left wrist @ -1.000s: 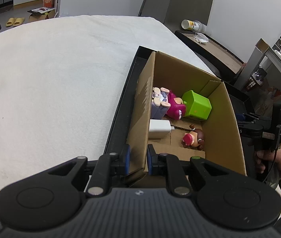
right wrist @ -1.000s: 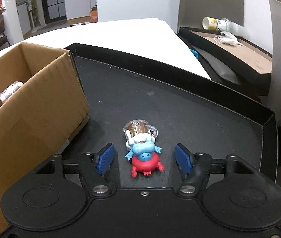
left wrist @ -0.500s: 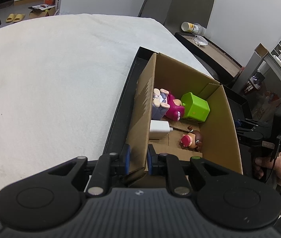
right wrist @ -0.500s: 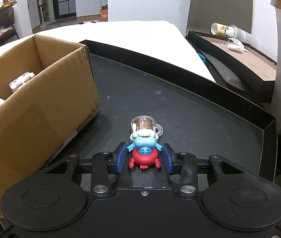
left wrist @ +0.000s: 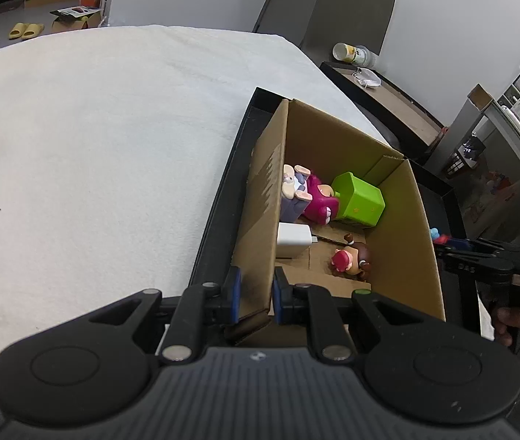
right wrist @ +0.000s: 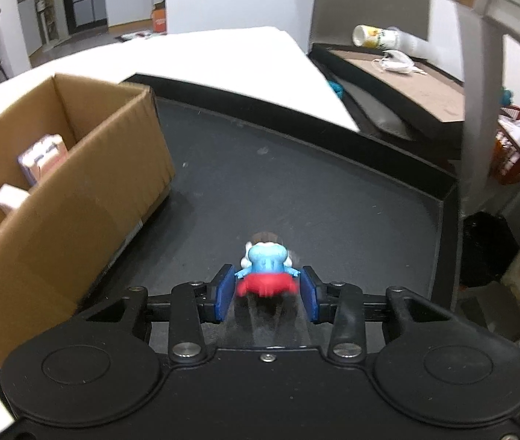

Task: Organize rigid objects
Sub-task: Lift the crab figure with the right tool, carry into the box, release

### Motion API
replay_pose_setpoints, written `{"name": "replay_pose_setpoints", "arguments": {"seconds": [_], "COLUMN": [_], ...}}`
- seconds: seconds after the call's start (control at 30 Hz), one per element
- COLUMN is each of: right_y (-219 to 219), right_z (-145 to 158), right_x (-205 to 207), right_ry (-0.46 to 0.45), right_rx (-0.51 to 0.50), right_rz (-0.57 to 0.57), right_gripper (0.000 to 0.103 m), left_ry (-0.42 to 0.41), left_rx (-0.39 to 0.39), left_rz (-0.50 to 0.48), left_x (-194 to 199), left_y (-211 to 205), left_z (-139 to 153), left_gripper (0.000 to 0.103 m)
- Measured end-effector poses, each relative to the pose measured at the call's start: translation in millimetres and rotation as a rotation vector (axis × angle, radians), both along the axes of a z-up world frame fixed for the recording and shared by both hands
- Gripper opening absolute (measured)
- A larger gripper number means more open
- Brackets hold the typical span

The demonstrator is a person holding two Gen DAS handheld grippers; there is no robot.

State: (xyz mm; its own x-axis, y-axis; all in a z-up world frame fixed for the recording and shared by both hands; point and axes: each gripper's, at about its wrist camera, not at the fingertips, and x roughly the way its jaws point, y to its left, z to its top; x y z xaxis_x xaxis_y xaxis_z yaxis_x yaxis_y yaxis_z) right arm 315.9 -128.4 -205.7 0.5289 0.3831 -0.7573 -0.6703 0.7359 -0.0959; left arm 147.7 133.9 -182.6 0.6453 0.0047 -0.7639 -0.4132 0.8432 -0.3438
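Note:
My left gripper [left wrist: 254, 295] is shut on the near left wall of the cardboard box [left wrist: 260, 198]. Inside lie a green cube [left wrist: 360, 198], a magenta figure [left wrist: 320, 201], a lilac figure [left wrist: 292, 190], a white charger [left wrist: 292, 238] and a small red-capped figure [left wrist: 351, 258]. My right gripper [right wrist: 266, 293] is shut on a blue and red toy figure [right wrist: 265, 273] with a mug on its head, lifted above the black tray [right wrist: 333, 201]. The box [right wrist: 69, 190] stands to its left. The right gripper also shows in the left wrist view [left wrist: 479, 256].
The black tray's raised rim [right wrist: 446, 198] runs along the right and back. A white cloth-covered table [left wrist: 95, 146] lies to the left of the tray. A second tray with a tipped cup [right wrist: 377, 36] and a mask sits behind.
My right gripper closed on the blue and red figure and lifted it off the tray, moving up and back. My left gripper kept its hold on the box wall.

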Motion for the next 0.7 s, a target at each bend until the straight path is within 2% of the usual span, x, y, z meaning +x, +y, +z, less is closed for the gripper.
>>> {"name": "replay_pose_setpoints", "arguments": {"seconds": [0.33, 0.7], "right_y": [-20.9, -15.7], "right_z": [30.2, 55.6], "right_x": [-20.9, -43.5], "right_ry": [0.003, -0.033], "right_rx": [0.036, 0.057], "right_rz": [-0.059, -0.028], "right_gripper": [0.038, 0.038], "left_ry": [-0.005, -0.021], "left_rx": [-0.006, -0.021], "left_rz": [-0.003, -0.003], "left_x": [-1.6, -5.3], "left_y": [1.1, 2.9], "left_z": [1.1, 1.7], "left_gripper": [0.016, 0.016]}}
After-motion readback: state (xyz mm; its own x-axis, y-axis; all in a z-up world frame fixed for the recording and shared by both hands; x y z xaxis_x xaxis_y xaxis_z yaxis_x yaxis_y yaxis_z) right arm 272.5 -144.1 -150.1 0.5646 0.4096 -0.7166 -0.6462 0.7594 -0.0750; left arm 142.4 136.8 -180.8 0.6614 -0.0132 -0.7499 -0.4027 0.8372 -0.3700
